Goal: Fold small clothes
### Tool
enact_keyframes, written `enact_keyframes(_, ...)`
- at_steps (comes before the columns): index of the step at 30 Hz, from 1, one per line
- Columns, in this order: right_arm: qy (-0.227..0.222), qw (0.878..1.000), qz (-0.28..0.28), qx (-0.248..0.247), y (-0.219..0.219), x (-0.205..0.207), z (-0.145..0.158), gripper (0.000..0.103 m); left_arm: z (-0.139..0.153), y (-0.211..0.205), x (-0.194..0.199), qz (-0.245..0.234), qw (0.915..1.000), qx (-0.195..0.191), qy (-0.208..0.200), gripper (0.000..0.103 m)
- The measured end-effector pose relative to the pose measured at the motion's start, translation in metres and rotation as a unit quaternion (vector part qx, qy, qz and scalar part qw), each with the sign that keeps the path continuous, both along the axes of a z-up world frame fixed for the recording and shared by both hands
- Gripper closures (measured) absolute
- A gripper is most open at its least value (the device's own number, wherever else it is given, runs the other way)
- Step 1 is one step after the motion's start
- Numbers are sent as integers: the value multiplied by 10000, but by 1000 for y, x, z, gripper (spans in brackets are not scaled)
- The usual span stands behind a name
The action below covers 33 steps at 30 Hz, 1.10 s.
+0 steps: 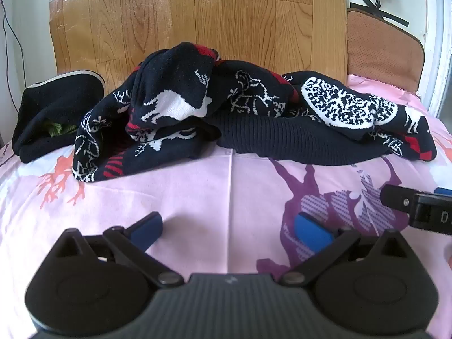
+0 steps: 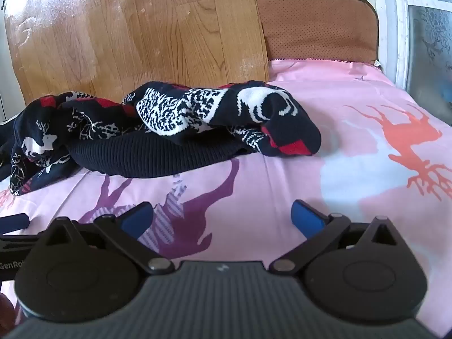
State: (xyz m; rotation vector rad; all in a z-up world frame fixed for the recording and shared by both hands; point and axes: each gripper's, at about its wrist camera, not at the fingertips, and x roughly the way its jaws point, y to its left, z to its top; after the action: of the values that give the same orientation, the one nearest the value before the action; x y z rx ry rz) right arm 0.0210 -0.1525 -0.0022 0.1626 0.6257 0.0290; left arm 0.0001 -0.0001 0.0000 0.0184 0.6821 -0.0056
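Observation:
A crumpled navy knit sweater [image 1: 226, 118] with white deer and red patches lies in a heap on the pink sheet [image 1: 197, 197]. In the right wrist view the same sweater [image 2: 158, 138] sits to the upper left. A second dark garment [image 1: 53, 113] with a pale trim lies at the far left. My left gripper [image 1: 228, 230] hovers open over bare sheet in front of the sweater, nothing between its blue pads. My right gripper [image 2: 223, 220] is open too, over the purple deer print [image 2: 180, 220], short of the sweater. The right gripper's black body [image 1: 418, 206] shows at the right edge of the left wrist view.
A wooden headboard [image 1: 197, 19] stands behind the sweater. A brown cushion [image 2: 316, 25] leans at the back right, beside a window frame [image 2: 401, 28]. Pink sheet with an orange deer print [image 2: 409, 147] stretches to the right of the sweater.

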Motion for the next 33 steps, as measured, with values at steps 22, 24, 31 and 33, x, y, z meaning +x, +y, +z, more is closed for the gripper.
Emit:
enact_keyframes(22, -431, 9909, -147, 1263, -29, -8, 1, 0, 10, 42, -10, 145, 9979, -588, -248, 0)
enact_keyframes(24, -417, 9917, -176, 1205, -26, -6, 3, 0, 16, 53, -7, 346, 9976, -319, -501, 0)
enact_keyframes(31, -394, 9902, 71, 1335, -30, -3, 1, 48, 17, 89, 1, 598, 9935, -125, -960, 3)
enact_keyframes(33, -326, 9883, 335, 1452, -24, 5, 2, 49, 17, 98, 4, 496, 9935, -504, -893, 3)
